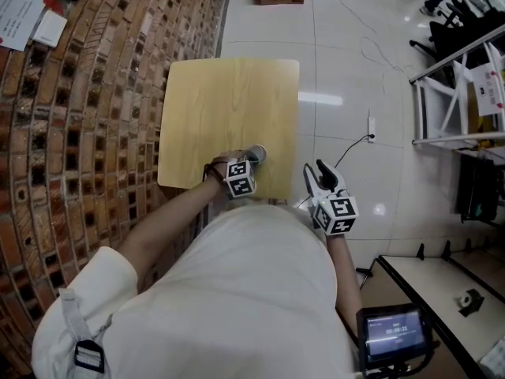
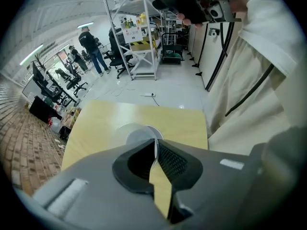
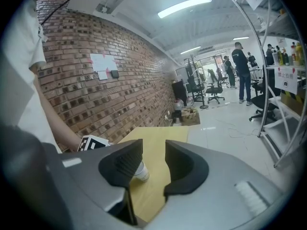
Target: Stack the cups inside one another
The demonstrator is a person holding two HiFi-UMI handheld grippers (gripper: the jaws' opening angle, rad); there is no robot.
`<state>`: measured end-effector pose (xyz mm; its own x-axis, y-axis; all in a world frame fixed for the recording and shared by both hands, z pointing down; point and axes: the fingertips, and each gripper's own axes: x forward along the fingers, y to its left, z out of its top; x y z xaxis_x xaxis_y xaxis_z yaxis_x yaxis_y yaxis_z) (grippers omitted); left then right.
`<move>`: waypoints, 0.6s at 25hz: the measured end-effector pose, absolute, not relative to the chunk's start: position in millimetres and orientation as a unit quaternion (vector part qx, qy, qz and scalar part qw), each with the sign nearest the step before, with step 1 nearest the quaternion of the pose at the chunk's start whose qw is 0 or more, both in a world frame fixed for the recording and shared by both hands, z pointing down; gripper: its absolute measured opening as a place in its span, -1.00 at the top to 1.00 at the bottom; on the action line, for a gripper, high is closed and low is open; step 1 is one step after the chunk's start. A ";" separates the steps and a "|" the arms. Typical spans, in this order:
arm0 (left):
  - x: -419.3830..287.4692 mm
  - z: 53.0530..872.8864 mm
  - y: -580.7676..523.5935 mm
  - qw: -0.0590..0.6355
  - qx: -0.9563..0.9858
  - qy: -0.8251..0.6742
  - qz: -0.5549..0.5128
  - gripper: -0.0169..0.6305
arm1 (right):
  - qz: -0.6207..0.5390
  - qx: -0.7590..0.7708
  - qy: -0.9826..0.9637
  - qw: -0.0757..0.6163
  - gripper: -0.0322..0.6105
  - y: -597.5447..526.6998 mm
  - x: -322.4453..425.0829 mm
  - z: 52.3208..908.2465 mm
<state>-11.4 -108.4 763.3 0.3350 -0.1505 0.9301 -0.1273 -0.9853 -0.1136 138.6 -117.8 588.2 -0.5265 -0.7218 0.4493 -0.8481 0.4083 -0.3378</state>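
Observation:
A pale cup (image 1: 258, 153) stands near the front edge of the wooden table (image 1: 229, 101). My left gripper (image 1: 246, 163) points steeply down at it from the near side. In the left gripper view the jaws (image 2: 155, 150) are shut on the cup's thin rim, and the cup's round mouth (image 2: 139, 134) shows just beyond them. My right gripper (image 1: 317, 172) hangs open off the table's front right corner, with nothing between its fingers. In the right gripper view (image 3: 153, 157) the cup (image 3: 140, 172) stands on the table (image 3: 158, 143), partly hidden behind the left jaw.
A brick wall (image 1: 79, 117) runs along the table's left side. A white shelving rack (image 1: 458, 93) stands at the right, with a power strip (image 1: 371, 125) and cable on the tiled floor. People and office chairs (image 2: 91, 47) are farther off.

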 end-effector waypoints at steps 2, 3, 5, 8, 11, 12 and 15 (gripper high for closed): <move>-11.0 765.8 -108.9 0.006 -0.816 0.088 -0.571 0.83 | 0.272 0.470 -0.832 0.117 0.46 -119.0 138.4 589.6; -10.9 767.4 -109.4 0.005 -0.816 0.089 -0.572 0.83 | 0.273 0.469 -0.832 0.117 0.46 -119.9 138.3 590.1; -11.9 770.8 -110.2 0.003 -0.812 0.091 -0.576 0.83 | 0.274 0.467 -0.832 0.116 0.46 -121.6 137.7 590.8; -11.5 772.7 -109.7 -0.005 -0.813 0.088 -0.576 0.83 | 0.277 0.465 -0.833 0.116 0.46 -122.8 136.8 592.5; -7.2 770.8 -108.2 -0.021 -0.818 0.084 -0.569 0.74 | 0.279 0.462 -0.834 0.115 0.46 -122.6 138.9 594.2; -6.5 770.4 -107.8 -0.023 -0.818 0.083 -0.569 0.71 | 0.280 0.461 -0.834 0.115 0.46 -122.5 139.7 594.6; -5.8 770.9 -106.8 -0.028 -0.816 0.082 -0.571 0.65 | 0.280 0.458 -0.836 0.115 0.46 -122.2 141.4 595.5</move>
